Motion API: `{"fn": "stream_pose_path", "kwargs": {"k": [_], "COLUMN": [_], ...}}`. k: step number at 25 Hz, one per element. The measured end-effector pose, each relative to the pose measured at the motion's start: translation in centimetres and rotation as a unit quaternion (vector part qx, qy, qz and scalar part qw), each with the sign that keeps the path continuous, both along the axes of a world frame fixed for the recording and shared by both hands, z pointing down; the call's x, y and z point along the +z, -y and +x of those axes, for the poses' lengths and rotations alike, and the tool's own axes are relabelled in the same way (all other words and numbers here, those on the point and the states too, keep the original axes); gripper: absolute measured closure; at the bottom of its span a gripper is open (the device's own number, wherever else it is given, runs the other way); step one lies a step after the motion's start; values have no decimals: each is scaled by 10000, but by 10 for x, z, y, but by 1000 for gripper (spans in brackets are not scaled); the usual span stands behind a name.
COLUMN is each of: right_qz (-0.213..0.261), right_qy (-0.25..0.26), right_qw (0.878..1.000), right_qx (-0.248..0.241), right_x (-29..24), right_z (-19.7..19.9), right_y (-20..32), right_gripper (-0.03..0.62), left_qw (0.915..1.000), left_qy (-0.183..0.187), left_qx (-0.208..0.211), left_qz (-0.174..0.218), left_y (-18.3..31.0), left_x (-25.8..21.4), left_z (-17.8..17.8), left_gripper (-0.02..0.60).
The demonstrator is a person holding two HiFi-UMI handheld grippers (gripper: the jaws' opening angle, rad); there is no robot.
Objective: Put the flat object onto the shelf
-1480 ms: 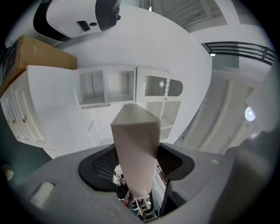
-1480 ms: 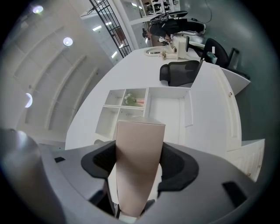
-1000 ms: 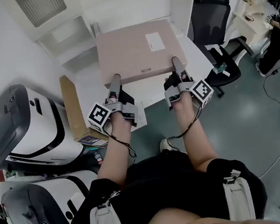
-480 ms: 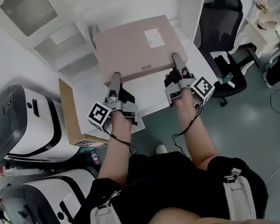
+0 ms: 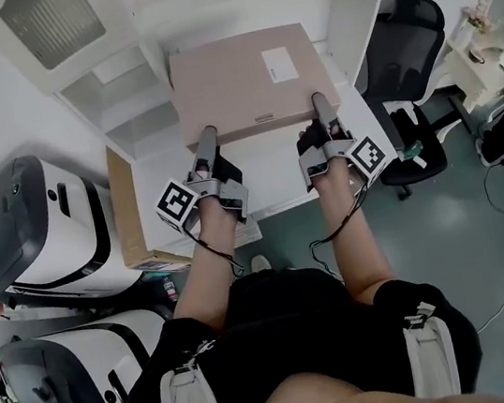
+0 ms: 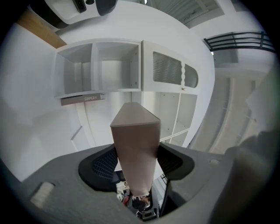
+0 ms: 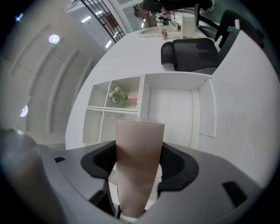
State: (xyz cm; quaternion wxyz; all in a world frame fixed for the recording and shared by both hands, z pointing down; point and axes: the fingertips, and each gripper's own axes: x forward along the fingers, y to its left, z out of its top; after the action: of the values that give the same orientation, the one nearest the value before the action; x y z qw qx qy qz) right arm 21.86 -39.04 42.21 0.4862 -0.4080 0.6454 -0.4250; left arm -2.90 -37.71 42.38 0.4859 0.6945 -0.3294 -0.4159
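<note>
Beside the white shelf (image 5: 141, 128) stands 1 black chair (image 5: 411, 17).

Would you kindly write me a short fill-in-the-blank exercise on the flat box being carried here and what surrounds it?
1. The flat box, clamped in the jaws of the left gripper and the right gripper, bears a ____ label on top.
2. The office chair at the person's right is ____.
3. The open compartments ahead of the box belong to a white ____.

Missing words: white; black; shelf.
</note>
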Motion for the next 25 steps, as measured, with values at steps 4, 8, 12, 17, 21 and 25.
{"fn": "stream_pose_path", "kwargs": {"k": [4,8,12,17,21,25], "right_qz": [173,338,578,821,934,1031], "right_qy": [-23,-73,-79,-75,-58,-21], "right_qw": [9998,9994,9983,9965,9955,9945], "right_qx": [-20,-43,-65,-125,-151,-202], "right_x": [-14,-31,-47,-68,-85,-103], "right_z": [-2,-4,-5,-6,-7,-11], "right_y": [11,22,29,38,54,67], "right_gripper": [307,307,309,309,309,309], "left_qw": [9998,9994,9985,9967,9964,9951], "left_qy": [-58,-27,-90,-119,-102,-45], "left_qx": [21,-17,-53,-73,-121,-222], "left_qz": [199,359,546,804,828,962], "left_y": [11,22,25,30,40,50], "left_x": [-15,-26,-42,-63,-75,-93], "left_z": [-1,-4,-4,-4,-5,-9], "left_gripper": [293,293,293,293,293,293]}}
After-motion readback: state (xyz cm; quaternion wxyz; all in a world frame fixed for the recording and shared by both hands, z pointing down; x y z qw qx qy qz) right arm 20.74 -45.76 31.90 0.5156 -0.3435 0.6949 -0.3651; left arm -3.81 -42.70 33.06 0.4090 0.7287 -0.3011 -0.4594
